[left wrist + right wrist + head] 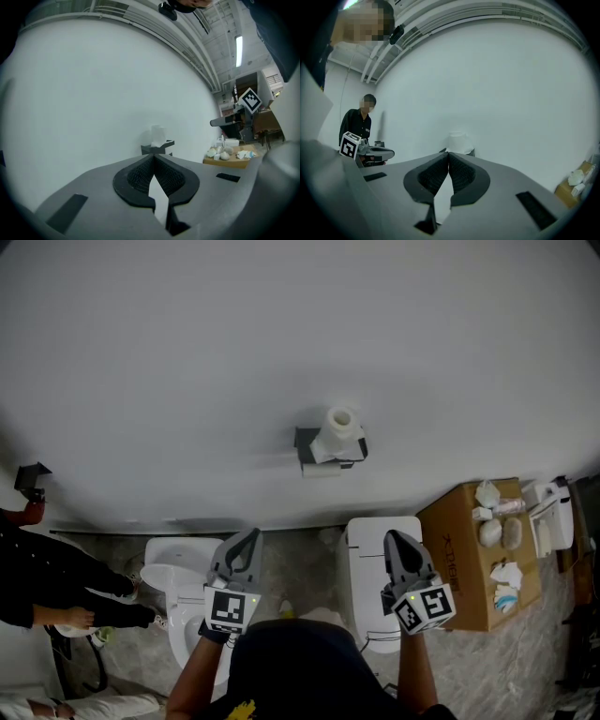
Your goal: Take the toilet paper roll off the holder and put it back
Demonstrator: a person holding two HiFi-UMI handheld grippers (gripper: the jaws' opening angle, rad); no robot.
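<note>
A white toilet paper roll (339,430) stands upright on a dark holder (307,441) fixed to the white wall, with a loose sheet hanging down its front. My left gripper (247,538) and right gripper (394,538) hover well short of the wall, one on each side below the holder. Both are shut with nothing between the jaws. In the left gripper view the roll (157,134) and holder (157,148) show just beyond the closed tips of the left gripper (153,155). In the right gripper view the roll (457,140) sits straight behind the shut right gripper (448,153).
A cardboard box (459,559) with several white items on top stands at the right. A white toilet (178,582) is under the left gripper and a white tank (370,559) under the right. A person in black (47,587) stands at the left.
</note>
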